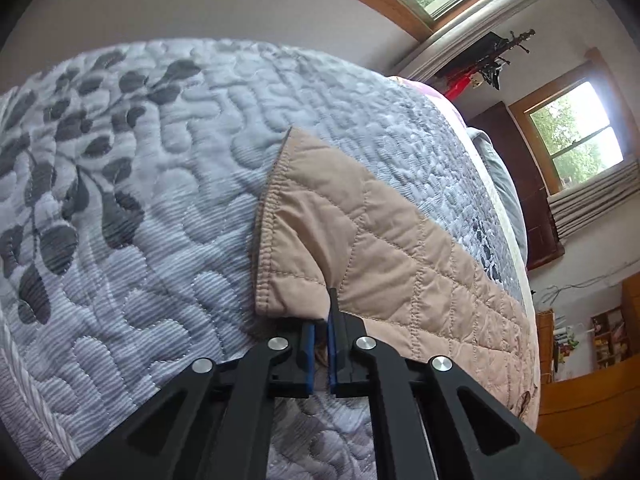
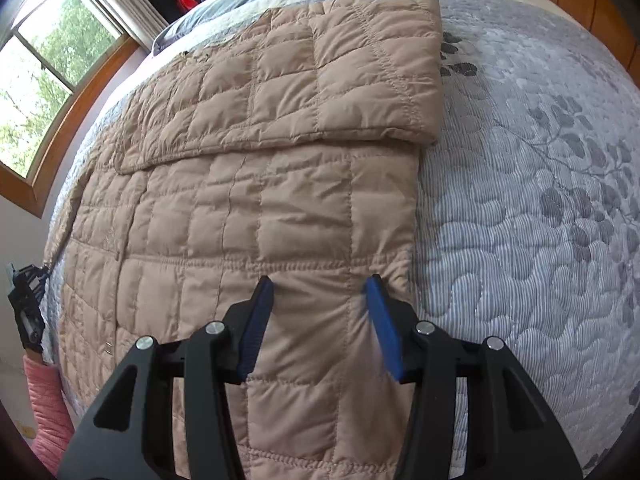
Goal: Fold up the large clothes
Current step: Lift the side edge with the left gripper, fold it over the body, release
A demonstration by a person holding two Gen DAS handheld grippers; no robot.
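Note:
A tan quilted jacket (image 2: pixel 260 208) lies flat on the bed, one sleeve (image 2: pixel 320 80) folded across its upper part. My right gripper (image 2: pixel 320 312) is open, its blue pads (image 2: pixel 256 320) spread just above the jacket's near right side, holding nothing. In the left wrist view my left gripper (image 1: pixel 322 336) is shut on the jacket's hem (image 1: pixel 304 292) near a sleeve cuff (image 1: pixel 272 216), and the cloth (image 1: pixel 400 248) rises from the jaws in a fold.
The bed is covered by a grey-white quilted bedspread (image 2: pixel 520 220) with a leaf pattern. Windows (image 2: pixel 52 60) and curtains are to the left. Wooden furniture (image 1: pixel 592 412) stands beside the bed. A pink sleeve (image 2: pixel 44 408) and the other gripper (image 2: pixel 26 304) show at the left edge.

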